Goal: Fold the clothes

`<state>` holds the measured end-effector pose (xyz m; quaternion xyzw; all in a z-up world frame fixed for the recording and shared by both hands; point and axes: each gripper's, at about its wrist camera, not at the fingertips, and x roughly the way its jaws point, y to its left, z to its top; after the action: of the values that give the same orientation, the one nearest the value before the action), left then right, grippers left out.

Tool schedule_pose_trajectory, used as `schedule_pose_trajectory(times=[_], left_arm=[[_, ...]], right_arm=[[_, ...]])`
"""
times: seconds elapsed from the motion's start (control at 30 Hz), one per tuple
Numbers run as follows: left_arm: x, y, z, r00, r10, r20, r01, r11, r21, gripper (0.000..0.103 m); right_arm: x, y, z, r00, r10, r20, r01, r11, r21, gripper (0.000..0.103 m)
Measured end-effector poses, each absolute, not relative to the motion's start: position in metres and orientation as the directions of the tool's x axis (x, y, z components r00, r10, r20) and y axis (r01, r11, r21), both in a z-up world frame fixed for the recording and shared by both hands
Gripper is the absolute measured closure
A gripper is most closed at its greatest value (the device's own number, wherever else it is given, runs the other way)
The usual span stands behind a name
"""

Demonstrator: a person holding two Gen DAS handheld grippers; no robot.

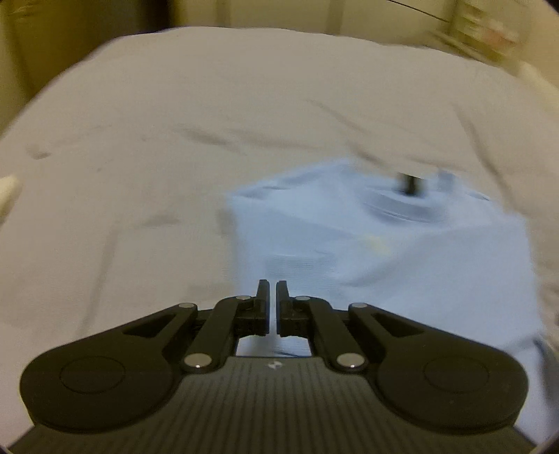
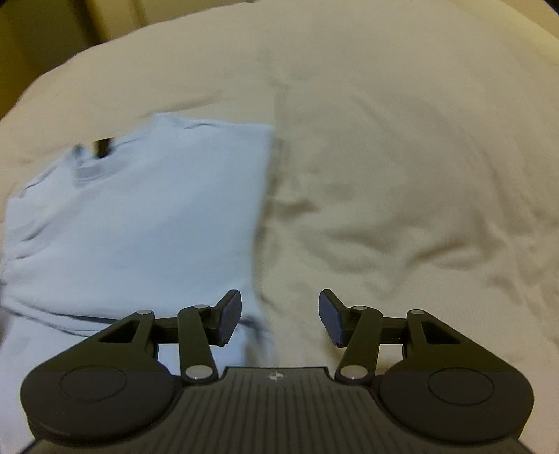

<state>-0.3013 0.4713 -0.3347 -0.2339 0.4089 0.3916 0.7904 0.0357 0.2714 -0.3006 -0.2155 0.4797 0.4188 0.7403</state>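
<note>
A light blue T-shirt [image 1: 401, 251] lies partly folded on a pale bed sheet [image 1: 174, 132], its collar with a dark label [image 1: 409, 183] at the far end. In the left wrist view my left gripper [image 1: 273, 300] hovers at the shirt's near left edge, its fingers drawn together with only a thin slit between them and no cloth visibly pinched. In the right wrist view the T-shirt [image 2: 139, 216] fills the left half, with the label [image 2: 102, 147] at the collar. My right gripper [image 2: 280, 316] stands open above the shirt's near right edge, nothing between its fingers.
The cream sheet [image 2: 401, 174] spreads wrinkled to the right of the shirt. The bed's far edge [image 1: 244, 31] borders a dim wall. Blurred objects [image 1: 489, 31] sit beyond the far right corner.
</note>
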Motion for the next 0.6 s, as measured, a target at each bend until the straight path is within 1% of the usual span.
schedule_pose_trajectory(times=[0.07, 0.13, 0.2, 0.27, 0.33, 0.43, 0.53, 0.6], left_arm=[[-0.285, 0.466, -0.351, 0.362, 0.387, -0.848, -0.770, 0.637, -0.038, 0.098], [-0.272, 0.462, -0.366, 0.358, 0.349, -0.866, -0.736, 0.677, -0.032, 0.097], [-0.276, 0.466, -0.380, 0.336, 0.327, -0.883, -0.754, 0.655, -0.044, 0.092], [-0.282, 0.468, -0.391, 0.320, 0.308, -0.896, -0.772, 0.633, -0.058, 0.090], [-0.305, 0.462, -0.378, 0.327, 0.312, -0.892, -0.786, 0.614, -0.074, 0.087], [-0.344, 0.442, -0.359, 0.297, 0.328, -0.897, -0.799, 0.599, -0.046, 0.089], [-0.378, 0.411, -0.355, 0.290, 0.276, -0.916, -0.777, 0.626, -0.058, 0.089], [-0.401, 0.391, -0.353, 0.284, 0.240, -0.928, -0.762, 0.644, -0.067, 0.089]], right_arm=[[0.029, 0.284, -0.309, 0.163, 0.429, -0.889, -0.852, 0.515, 0.093, 0.050], [0.024, 0.289, -0.318, 0.148, 0.427, -0.892, -0.867, 0.490, 0.091, 0.051], [0.026, 0.295, -0.336, 0.132, 0.326, -0.936, -0.862, 0.504, 0.054, 0.051], [0.032, 0.289, -0.346, 0.105, 0.248, -0.963, -0.829, 0.557, 0.053, 0.051], [0.035, 0.270, -0.341, 0.109, 0.229, -0.967, -0.789, 0.611, 0.056, 0.051], [0.027, 0.239, -0.325, 0.123, 0.240, -0.963, -0.761, 0.646, 0.063, 0.051], [0.008, 0.211, -0.314, 0.095, 0.269, -0.958, -0.764, 0.636, 0.103, 0.051], [-0.011, 0.197, -0.319, 0.070, 0.239, -0.969, -0.774, 0.626, 0.098, 0.052]])
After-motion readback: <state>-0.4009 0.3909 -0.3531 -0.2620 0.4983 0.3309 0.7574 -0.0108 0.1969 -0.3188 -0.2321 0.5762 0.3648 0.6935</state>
